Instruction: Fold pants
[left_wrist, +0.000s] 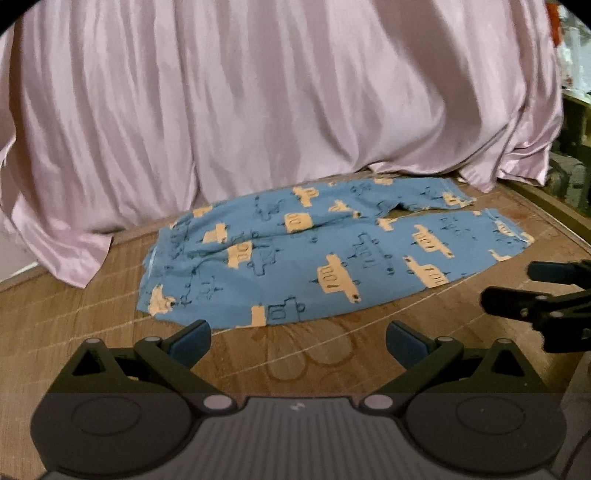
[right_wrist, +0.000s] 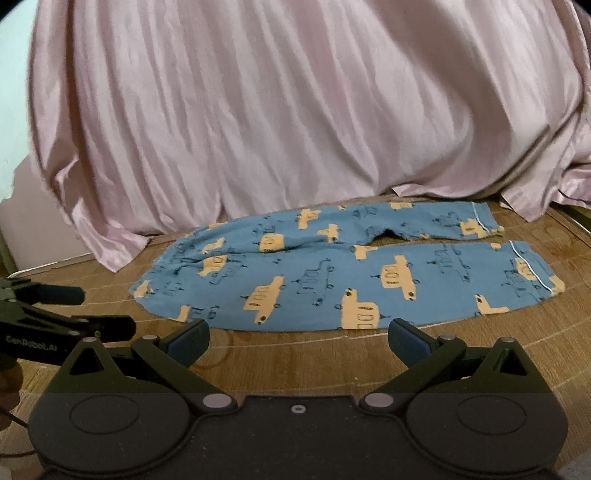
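Observation:
Blue pants (left_wrist: 325, 251) with orange car prints lie flat on a woven bamboo mat (left_wrist: 74, 325), waistband to the left, both legs stretching right with cuffs apart. The same pants (right_wrist: 351, 273) fill the middle of the right wrist view. My left gripper (left_wrist: 298, 341) hovers open just short of the pants' near edge, nothing between its fingers. My right gripper (right_wrist: 298, 341) is also open and empty, in front of the near leg. The right gripper's black fingers (left_wrist: 517, 306) show at the right of the left wrist view; the left gripper's fingers (right_wrist: 92, 325) show at the left of the right wrist view.
A pink satin sheet (left_wrist: 280, 96) hangs in folds behind the pants and spills onto the mat at the left (left_wrist: 62, 243). Dark furniture and clutter (left_wrist: 572, 166) stand at the far right. Bare mat (right_wrist: 295, 365) lies between the grippers and the pants.

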